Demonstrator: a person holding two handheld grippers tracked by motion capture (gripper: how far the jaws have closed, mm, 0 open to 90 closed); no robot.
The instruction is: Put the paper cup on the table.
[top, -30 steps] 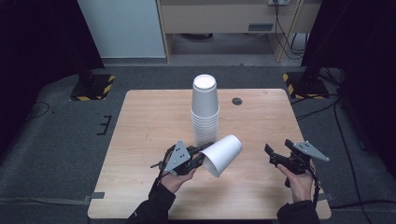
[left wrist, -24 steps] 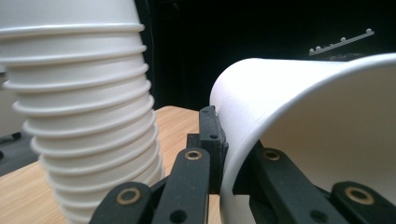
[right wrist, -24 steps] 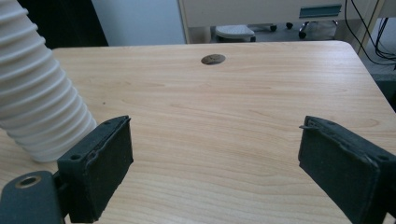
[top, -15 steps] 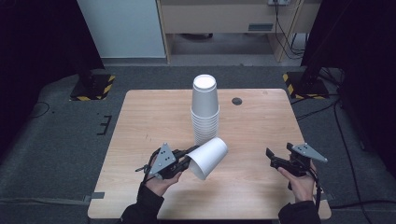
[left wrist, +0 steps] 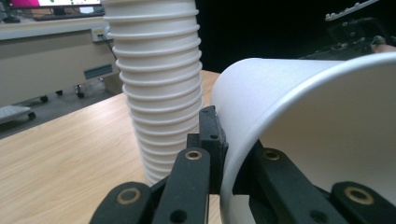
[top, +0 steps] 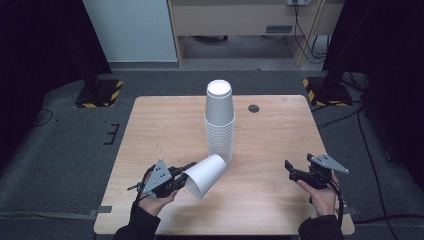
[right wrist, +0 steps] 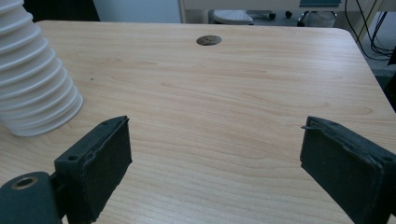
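Left gripper point(top: 184, 176): jaws clamped on the rim of one cup point(top: 206, 175), one jaw inside the wall, one outside. Cup held on its side, mouth toward the near edge, base pointing at the stack point(top: 219, 122) and lying just beside its foot. Stack upright at mid-table point(top: 165, 125), mouths down. Right gripper point(top: 296, 174): jaws wide apart, nothing between them, low over bare wood near the right front corner, well apart from cup and stack.

Risks, as judged:
- Thin rim crushed or creased by the pinch; cause: hard clamp on one wall.
- Stack knocked over; cause: cup base swinging into its foot.
- Cup slipping out; cause: shallow hold at the rim.
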